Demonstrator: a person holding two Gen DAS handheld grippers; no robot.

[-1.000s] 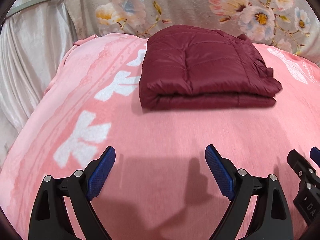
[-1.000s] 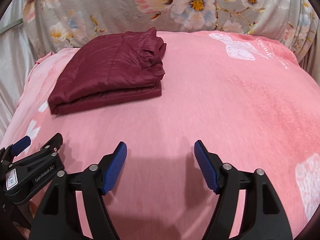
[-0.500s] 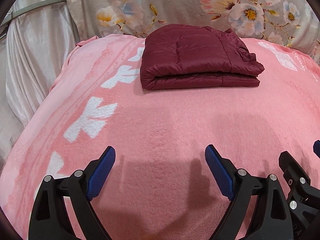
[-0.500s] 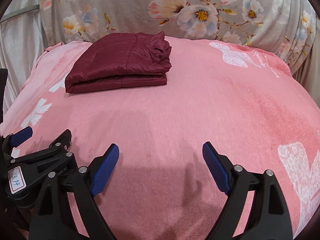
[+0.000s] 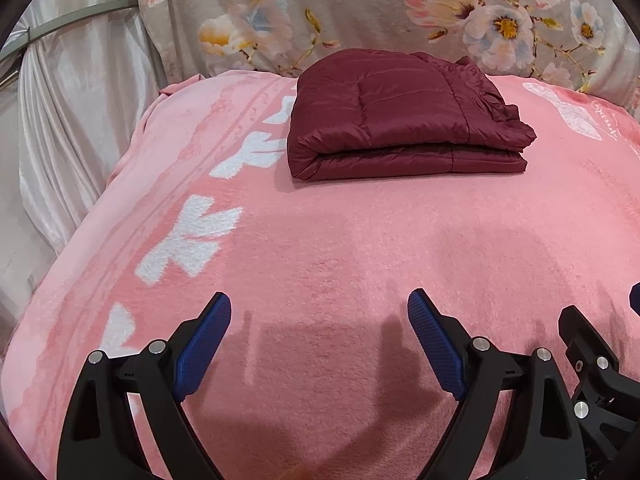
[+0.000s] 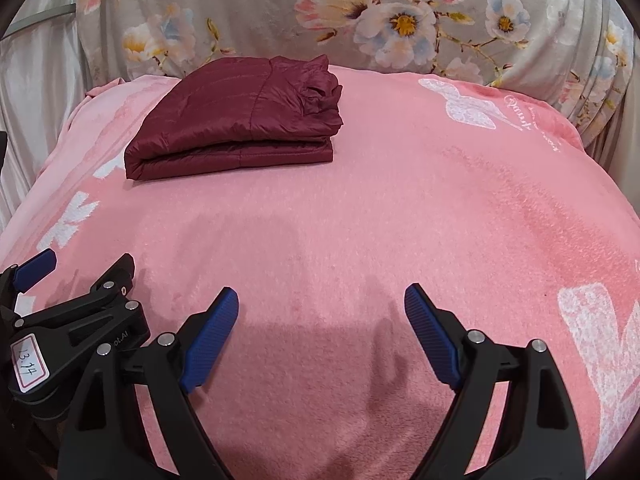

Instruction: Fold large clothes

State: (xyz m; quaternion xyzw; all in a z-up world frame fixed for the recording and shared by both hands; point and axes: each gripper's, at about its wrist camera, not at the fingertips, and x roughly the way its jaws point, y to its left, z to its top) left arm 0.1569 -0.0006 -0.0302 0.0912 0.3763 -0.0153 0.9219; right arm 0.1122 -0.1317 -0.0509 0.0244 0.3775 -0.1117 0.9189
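Our left claw (image 5: 319,342) and right claw (image 6: 321,338) are spread wide, holding nothing. The folded red jacket (image 5: 400,120) looks puffy, soft and slippery; we grab its thick folded edge.

A plush pink blanket with white bow and butterfly prints (image 5: 320,248) covers the bed across the lower part of both views. Toward twelve o'clock hangs a grey fabric printed with pink and white flowers (image 6: 280,12). At ten o'clock drapes a shiny pale satin curtain (image 5: 68,120), crossed by a thin metal rail (image 5: 72,20).
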